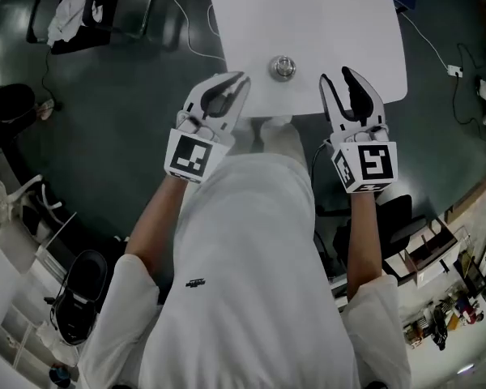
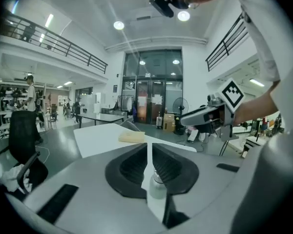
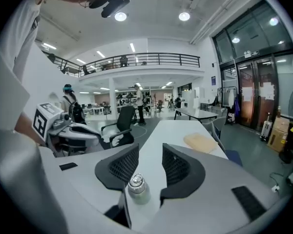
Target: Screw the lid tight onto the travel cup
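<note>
Our left claw (image 2: pixel 147 145) is clenched on nothing, its jaws leaving only a slit that hides part of the cup (image 2: pixel 156 189) beyond them, and we cannot tell how tight the lid (image 3: pixel 130 181) sits. Our right claw (image 3: pixel 149 149) stands half open and empty. Both hang over the near edge of the white table (image 1: pixel 332 31), clear of the cup, which stands upright there between them.

Head view dim and bluish, bench (image 1: pixel 324 23) glaring white ahead of the left hand-held gripper (image 1: pixel 239 79), ceiling spotlights (image 3: pixel 120 16) flaring above — gripper views fisheye-bent, dark-vignetted edges.
</note>
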A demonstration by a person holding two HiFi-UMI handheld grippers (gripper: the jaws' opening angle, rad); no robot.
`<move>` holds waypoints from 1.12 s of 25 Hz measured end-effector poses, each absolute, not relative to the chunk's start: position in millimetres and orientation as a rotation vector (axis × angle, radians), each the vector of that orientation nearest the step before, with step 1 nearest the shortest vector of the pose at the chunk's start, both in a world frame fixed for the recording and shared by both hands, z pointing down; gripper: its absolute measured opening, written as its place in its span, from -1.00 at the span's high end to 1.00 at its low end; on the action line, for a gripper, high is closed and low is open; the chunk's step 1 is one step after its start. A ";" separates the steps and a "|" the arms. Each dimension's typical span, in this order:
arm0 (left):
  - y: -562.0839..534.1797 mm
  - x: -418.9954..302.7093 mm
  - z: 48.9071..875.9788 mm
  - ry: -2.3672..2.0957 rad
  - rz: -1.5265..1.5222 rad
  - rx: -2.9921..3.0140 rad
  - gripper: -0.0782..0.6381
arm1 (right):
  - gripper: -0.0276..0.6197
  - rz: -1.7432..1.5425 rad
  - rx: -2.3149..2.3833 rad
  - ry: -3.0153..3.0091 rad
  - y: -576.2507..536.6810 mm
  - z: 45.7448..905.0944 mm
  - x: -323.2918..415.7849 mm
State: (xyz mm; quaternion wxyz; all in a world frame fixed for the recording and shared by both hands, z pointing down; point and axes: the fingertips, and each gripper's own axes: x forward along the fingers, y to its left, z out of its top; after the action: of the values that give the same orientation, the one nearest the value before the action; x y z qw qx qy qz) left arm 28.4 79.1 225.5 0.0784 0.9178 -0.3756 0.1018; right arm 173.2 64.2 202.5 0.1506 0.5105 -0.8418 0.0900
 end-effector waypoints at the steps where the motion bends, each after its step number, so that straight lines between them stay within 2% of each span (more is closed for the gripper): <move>1: 81.3 21.9 220.4 -1.157 0.308 2.731 0.71 | 0.52 0.254 1.484 -2.403 70.3 199.1 176.8; 5: 86.6 -0.9 213.0 -1.268 0.355 2.577 0.76 | 0.71 0.251 1.552 -2.363 94.5 187.9 189.2; 11: 95.5 -14.3 185.0 -1.309 0.277 2.534 0.77 | 0.82 0.253 1.620 -2.313 129.1 179.5 201.8; 19: 108.5 -16.6 169.0 -1.321 0.359 2.634 0.77 | 0.84 0.247 1.757 -2.283 154.1 176.2 223.7; 28: 120.1 -17.4 172.2 -1.318 0.374 2.619 0.77 | 0.89 0.267 1.753 -2.302 156.5 187.0 212.1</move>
State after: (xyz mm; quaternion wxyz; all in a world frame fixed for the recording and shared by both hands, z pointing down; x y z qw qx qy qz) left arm -17.4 120.1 172.2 0.0929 0.8823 -0.4439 0.1260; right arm 212.1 156.5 187.0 0.1178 0.5990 -0.7867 0.0914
